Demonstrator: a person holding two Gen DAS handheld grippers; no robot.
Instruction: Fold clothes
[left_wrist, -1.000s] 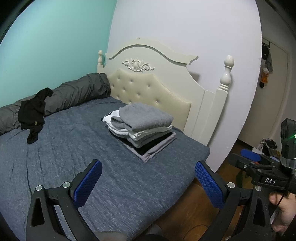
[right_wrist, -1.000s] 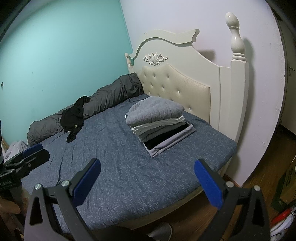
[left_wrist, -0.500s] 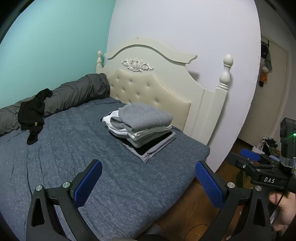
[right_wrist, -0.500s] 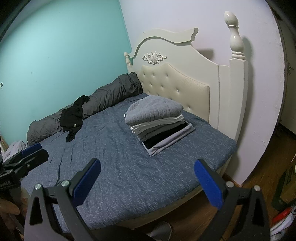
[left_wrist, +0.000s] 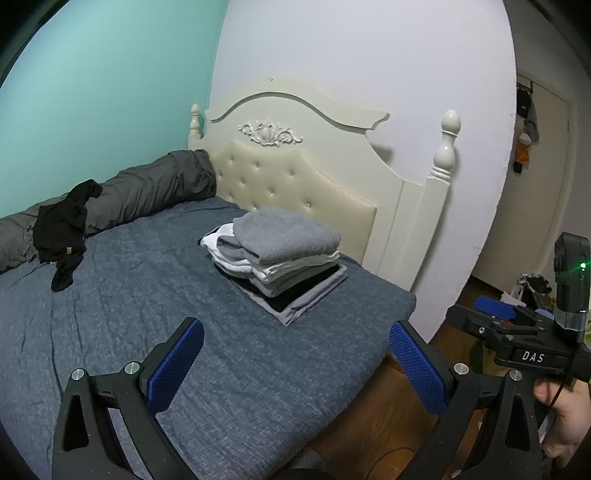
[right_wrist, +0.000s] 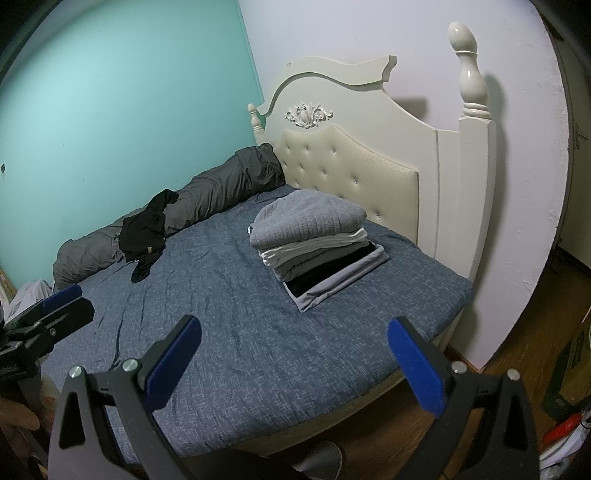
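A stack of folded clothes (left_wrist: 284, 254) (right_wrist: 314, 243), grey on top with white, grey and black layers below, rests on the blue bed (left_wrist: 147, 314) (right_wrist: 236, 314) near the headboard. A crumpled black garment (left_wrist: 64, 232) (right_wrist: 146, 230) lies unfolded at the bed's far side, partly on a grey rolled duvet. My left gripper (left_wrist: 295, 354) hangs open over the bed's near edge, holding nothing. My right gripper (right_wrist: 293, 350) is open too, empty, above the bed's near edge. Each gripper shows at the edge of the other's view.
A cream headboard (left_wrist: 295, 162) with tall posts backs the bed. The grey rolled duvet (left_wrist: 140, 195) runs along the teal wall. Wooden floor (right_wrist: 535, 314) lies to the right, with clutter near a door (left_wrist: 532, 288). A hand (left_wrist: 565, 417) holds the right gripper's handle.
Both views have pulled back and shifted slightly; the bed and stack sit a little farther off. Both grippers stay open and empty. No cloth has moved.
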